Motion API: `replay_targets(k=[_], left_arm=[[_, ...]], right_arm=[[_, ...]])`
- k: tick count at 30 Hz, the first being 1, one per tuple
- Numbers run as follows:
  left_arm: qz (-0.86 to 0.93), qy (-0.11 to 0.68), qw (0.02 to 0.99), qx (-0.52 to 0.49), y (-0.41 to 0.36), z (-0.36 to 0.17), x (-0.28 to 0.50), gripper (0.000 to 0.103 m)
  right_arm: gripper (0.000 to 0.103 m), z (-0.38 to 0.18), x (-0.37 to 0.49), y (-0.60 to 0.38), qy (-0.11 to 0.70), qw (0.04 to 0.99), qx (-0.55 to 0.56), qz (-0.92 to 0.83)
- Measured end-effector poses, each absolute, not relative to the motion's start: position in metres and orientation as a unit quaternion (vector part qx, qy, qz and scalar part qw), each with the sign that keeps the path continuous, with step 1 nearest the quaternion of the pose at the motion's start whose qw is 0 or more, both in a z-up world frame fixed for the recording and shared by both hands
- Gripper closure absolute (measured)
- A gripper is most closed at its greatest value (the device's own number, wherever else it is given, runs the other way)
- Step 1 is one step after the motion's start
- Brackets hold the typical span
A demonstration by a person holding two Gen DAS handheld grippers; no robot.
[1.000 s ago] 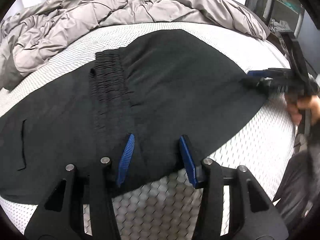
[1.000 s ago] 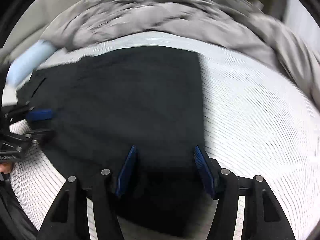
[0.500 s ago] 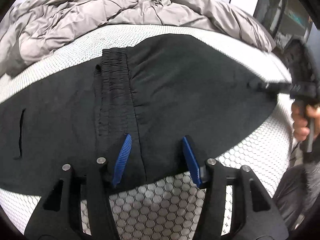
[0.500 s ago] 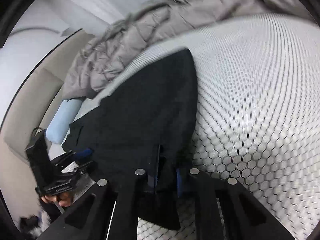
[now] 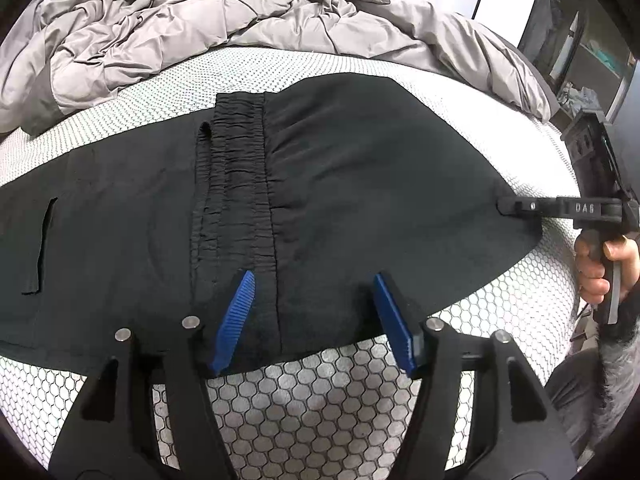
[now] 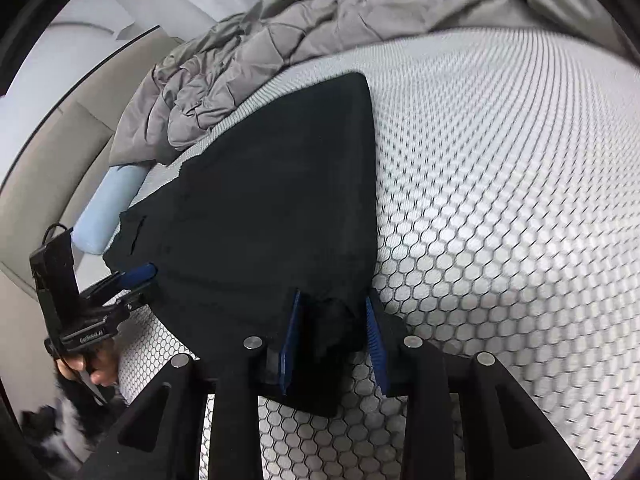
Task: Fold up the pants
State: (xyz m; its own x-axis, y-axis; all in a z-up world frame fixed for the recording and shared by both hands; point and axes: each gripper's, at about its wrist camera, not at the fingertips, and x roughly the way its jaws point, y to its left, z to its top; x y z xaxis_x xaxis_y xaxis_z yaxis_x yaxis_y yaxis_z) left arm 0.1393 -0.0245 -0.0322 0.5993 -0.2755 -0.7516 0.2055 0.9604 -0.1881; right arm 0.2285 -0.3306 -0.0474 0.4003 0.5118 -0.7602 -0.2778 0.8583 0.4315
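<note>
One pair of black pants (image 5: 360, 184) lies flat on the mesh-covered bed (image 6: 500, 200), a grey comforter (image 5: 200, 32) bunched beyond. Left gripper (image 5: 316, 316) gapes over the waistband edge. Right gripper (image 6: 332, 340) stands part-open around a raised corner; closing both seems next before folding.

This is a bedroom in someone's home. A bare mattress (image 5: 320, 412) with a honeycomb-patterned cover fills the space, a crumpled grey quilted duvet (image 5: 192, 28) is heaped at its far side, and a pale blue bolster pillow (image 6: 108, 208) lies against a beige padded headboard (image 6: 44, 184).
</note>
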Motion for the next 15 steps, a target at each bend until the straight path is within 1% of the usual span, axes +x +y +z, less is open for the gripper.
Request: replay_targets(k=[1, 2, 3, 5, 8, 10, 11, 13, 15], left_arm=[[-0.132, 0.427, 0.893, -0.039, -0.026, -0.032, 0.140, 0.043], [-0.132, 0.428, 0.893, -0.037, -0.027, -0.032, 0.141, 0.042], [-0.132, 0.428, 0.893, -0.036, -0.027, -0.032, 0.142, 0.042], [-0.132, 0.428, 0.893, -0.035, -0.028, -0.032, 0.142, 0.042], [-0.136, 0.427, 0.893, -0.036, -0.027, -0.031, 0.142, 0.042], [-0.136, 0.428, 0.893, -0.034, -0.027, -0.032, 0.141, 0.042], [-0.136, 0.428, 0.893, -0.033, -0.027, -0.032, 0.141, 0.042], [-0.135, 0.429, 0.893, -0.032, -0.027, -0.031, 0.141, 0.042], [-0.136, 0.429, 0.892, -0.034, -0.026, -0.031, 0.141, 0.042]], right_arm=[[0.072, -0.048, 0.230, -0.333, 0.488, 0.829, 0.135, 0.237], [0.077, -0.047, 0.230, -0.331, 0.480, 0.833, 0.140, 0.237], [0.087, -0.042, 0.228, -0.329, 0.468, 0.841, 0.136, 0.237], [0.090, -0.030, 0.221, -0.326, 0.445, 0.853, 0.125, 0.242], [0.090, -0.016, 0.216, -0.324, 0.425, 0.867, 0.110, 0.235], [0.088, -0.022, 0.223, -0.317, 0.441, 0.871, 0.080, 0.201], [0.084, -0.028, 0.227, -0.315, 0.455, 0.870, 0.063, 0.180], [0.083, -0.033, 0.231, -0.316, 0.459, 0.869, 0.071, 0.169], [0.081, -0.027, 0.232, -0.317, 0.445, 0.878, 0.074, 0.158]])
